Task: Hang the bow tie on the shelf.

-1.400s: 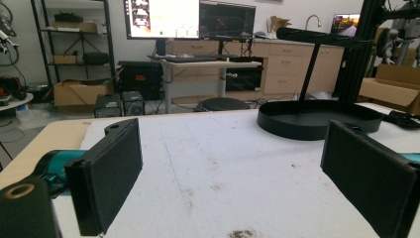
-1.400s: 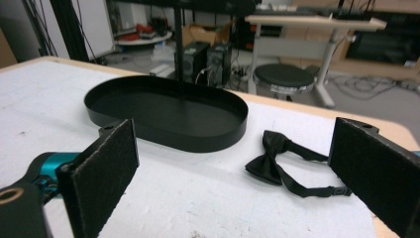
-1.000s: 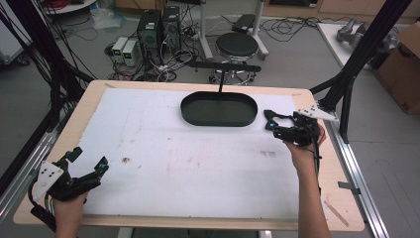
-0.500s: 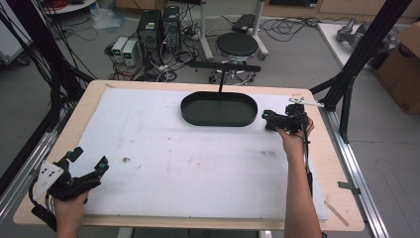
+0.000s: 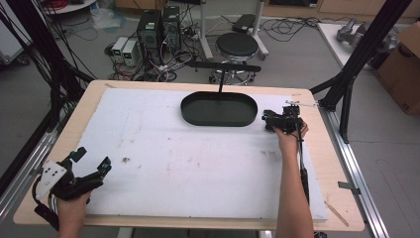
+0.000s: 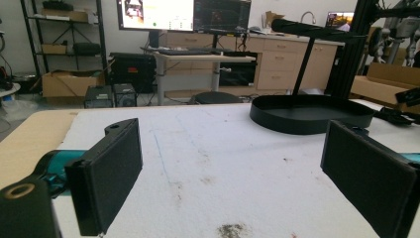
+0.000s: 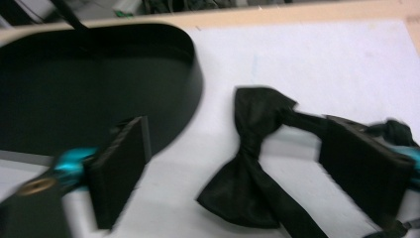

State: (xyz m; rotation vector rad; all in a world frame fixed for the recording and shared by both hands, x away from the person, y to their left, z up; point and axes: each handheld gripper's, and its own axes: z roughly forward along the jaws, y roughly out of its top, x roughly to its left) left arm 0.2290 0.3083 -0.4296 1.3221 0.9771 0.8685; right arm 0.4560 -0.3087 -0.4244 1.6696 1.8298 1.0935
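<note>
Two grippers are in your hands over the white-covered worktop (image 5: 198, 163). Your right gripper (image 7: 237, 163) has its fingers (image 7: 121, 168) spread wide and is holding nothing; a black bow tie (image 7: 257, 168) lies flat on the white sheet in the gap between them, its knot about midway and one strap running toward the right-hand finger, though you cannot tell whether it touches that pad. Just beyond the left-hand finger sits the black oval tray (image 7: 74, 84), its curved wall beside the tie but apart from it. Your left gripper (image 5: 89, 166) rests at the near left corner, fingers (image 6: 106, 178) wide and empty, well apart from the tray (image 6: 312, 116) ahead of them to the right.
</note>
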